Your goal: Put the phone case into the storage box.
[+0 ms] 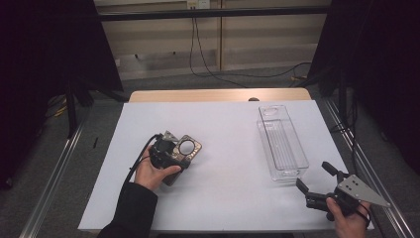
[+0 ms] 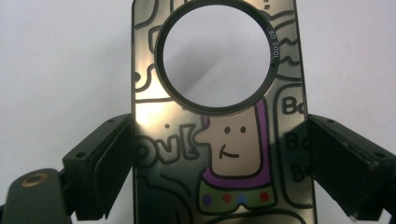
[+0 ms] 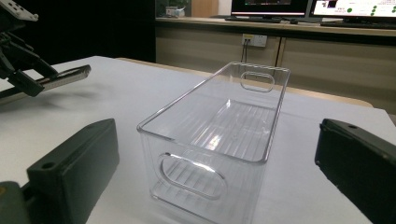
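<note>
One phone case (image 2: pixel 224 140), one clear bin (image 1: pixel 281 144). Your left tongs (image 1: pixel 179 154) clamp the case flat on the counter (image 1: pixel 228 188). Your right tongs (image 1: pixel 313 181) gape empty, angled toward the bin.

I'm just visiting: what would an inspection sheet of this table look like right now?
Surface: white sheet over a wooden table.
Job's things: cartoon-printed phone case with round cutout; empty clear plastic bin, apart from it.
Clutter: nothing seen.
Grippers: left gripper clamps the case's long edges; right gripper open, facing the bin's near end.
Cables: black cable trails from the left gripper.
Surroundings: black curtains, monitors beyond.
</note>
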`<state>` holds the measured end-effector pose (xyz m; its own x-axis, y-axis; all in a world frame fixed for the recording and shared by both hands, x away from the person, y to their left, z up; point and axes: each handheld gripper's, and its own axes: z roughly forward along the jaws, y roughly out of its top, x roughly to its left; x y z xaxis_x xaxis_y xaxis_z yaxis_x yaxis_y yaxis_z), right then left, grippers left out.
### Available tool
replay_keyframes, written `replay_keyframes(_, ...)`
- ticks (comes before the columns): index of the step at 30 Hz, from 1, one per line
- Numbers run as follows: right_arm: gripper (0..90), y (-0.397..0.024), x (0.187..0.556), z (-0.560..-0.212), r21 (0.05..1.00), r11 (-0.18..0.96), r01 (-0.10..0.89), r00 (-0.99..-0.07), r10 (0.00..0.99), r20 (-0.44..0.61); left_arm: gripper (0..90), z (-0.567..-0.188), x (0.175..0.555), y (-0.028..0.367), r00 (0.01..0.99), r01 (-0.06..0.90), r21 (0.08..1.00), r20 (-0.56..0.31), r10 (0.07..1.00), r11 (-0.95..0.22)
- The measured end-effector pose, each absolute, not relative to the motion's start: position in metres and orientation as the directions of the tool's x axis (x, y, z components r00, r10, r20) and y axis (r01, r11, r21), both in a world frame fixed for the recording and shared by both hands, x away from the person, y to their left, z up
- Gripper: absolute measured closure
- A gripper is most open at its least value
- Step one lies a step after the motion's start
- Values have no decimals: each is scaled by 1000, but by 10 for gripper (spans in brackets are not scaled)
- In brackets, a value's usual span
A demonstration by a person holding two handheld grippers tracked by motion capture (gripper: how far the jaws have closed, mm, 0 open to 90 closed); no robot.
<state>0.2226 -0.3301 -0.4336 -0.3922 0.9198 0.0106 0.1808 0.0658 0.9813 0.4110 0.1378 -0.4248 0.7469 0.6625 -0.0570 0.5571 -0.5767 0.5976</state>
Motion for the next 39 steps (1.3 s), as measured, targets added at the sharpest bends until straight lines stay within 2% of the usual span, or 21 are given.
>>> replay_keyframes(12, 0, -330, 222, -434, 982, 67, 179, -391, 920, 8, 123, -409, 403, 142, 784, 450, 729, -47, 618, -516)
replay_keyframes(23, 0, -330, 222, -434, 981, 69, 179, -392, 920, 7, 127, -400, 400, 147, 777, 418, 782, -43, 629, -463)
replay_keyframes(33, 0, -330, 222, -433, 982, 65, 179, -392, 920, 11, 126, -392, 396, 154, 791, 354, 862, -69, 608, -362)
replay_keyframes(39, 0, -330, 222, -433, 982, 62, 179, -392, 920, 14, 126, -392, 392, 153, 804, 313, 884, -53, 592, -347)
